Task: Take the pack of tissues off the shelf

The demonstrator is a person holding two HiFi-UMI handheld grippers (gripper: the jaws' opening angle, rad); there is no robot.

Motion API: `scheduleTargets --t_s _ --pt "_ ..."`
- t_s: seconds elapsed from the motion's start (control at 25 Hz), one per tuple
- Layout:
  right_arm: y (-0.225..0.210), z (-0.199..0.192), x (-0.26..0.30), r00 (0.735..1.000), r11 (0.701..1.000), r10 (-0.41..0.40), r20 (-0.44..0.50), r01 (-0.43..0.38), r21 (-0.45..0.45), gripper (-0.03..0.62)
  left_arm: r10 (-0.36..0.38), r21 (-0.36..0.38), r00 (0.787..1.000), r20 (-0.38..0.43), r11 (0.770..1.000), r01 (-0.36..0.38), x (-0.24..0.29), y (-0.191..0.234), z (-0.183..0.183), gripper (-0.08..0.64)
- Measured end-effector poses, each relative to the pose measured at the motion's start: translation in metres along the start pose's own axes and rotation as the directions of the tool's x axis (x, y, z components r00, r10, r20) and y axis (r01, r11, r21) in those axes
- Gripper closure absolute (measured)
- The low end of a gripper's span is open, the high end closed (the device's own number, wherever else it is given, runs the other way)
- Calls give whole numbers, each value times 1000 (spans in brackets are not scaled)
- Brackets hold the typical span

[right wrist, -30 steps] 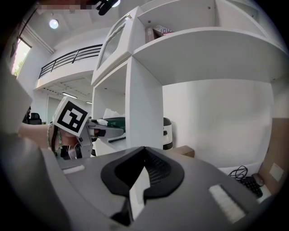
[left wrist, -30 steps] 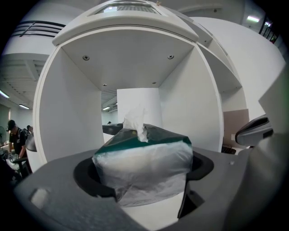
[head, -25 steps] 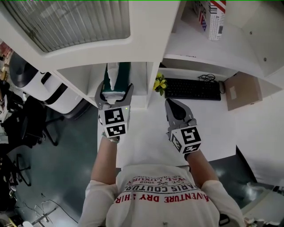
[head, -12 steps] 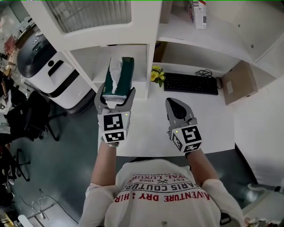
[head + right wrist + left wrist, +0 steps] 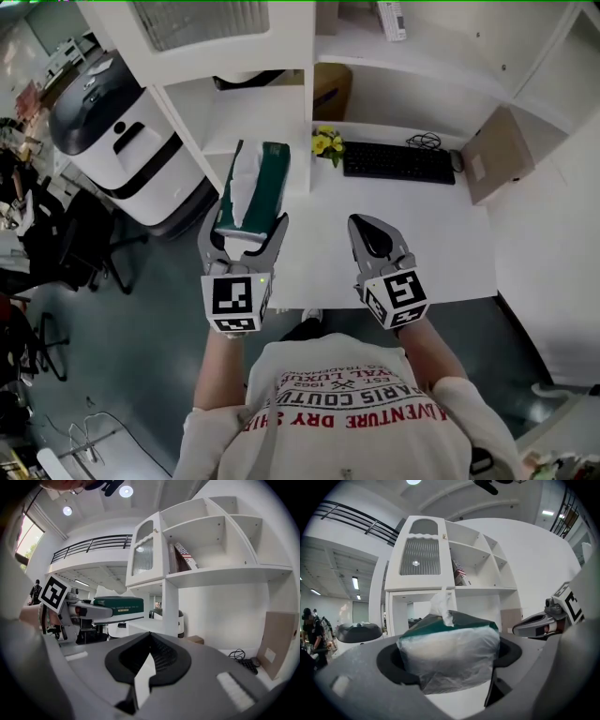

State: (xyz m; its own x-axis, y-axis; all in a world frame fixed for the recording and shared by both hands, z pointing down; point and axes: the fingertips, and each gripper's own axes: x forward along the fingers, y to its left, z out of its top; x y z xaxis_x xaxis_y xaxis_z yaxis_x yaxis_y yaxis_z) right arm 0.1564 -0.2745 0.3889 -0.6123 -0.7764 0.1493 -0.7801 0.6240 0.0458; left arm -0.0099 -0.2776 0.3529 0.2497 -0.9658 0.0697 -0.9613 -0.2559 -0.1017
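The pack of tissues (image 5: 251, 187) is dark green with a clear plastic end and a white tissue sticking out. My left gripper (image 5: 244, 225) is shut on its near end, jaws wide apart, and holds it level in the air in front of the white shelf unit (image 5: 253, 103), over the desk's left edge. In the left gripper view the pack (image 5: 447, 648) fills the gap between the pads. My right gripper (image 5: 368, 230) is shut and empty above the white desk (image 5: 431, 234). The right gripper view shows the held pack (image 5: 117, 605) at its left.
A black keyboard (image 5: 398, 161), yellow flowers (image 5: 325, 143) and a leaning cardboard sheet (image 5: 492, 155) are at the desk's far side. A white and black machine (image 5: 112, 122) stands left of the shelf. Dark office chairs (image 5: 37, 244) crowd the floor at left.
The left gripper has drawn back toward the person with the pack, which was inside the shelf compartment and now hangs outside it. The right gripper has kept its place.
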Motion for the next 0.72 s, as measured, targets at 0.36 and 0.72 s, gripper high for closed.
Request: scheduleTargets --t_s 0.36,0.72 --pt "13 -1 -47 999 1000 2 51 -2 0 592 -94 -11 995 24 996 94 -53 -44 -9 121" --pt "10 -2 -66 996 999 5 86 -1 -46 592 -177 -1 984 22 984 177 -68 -73 -19 121"
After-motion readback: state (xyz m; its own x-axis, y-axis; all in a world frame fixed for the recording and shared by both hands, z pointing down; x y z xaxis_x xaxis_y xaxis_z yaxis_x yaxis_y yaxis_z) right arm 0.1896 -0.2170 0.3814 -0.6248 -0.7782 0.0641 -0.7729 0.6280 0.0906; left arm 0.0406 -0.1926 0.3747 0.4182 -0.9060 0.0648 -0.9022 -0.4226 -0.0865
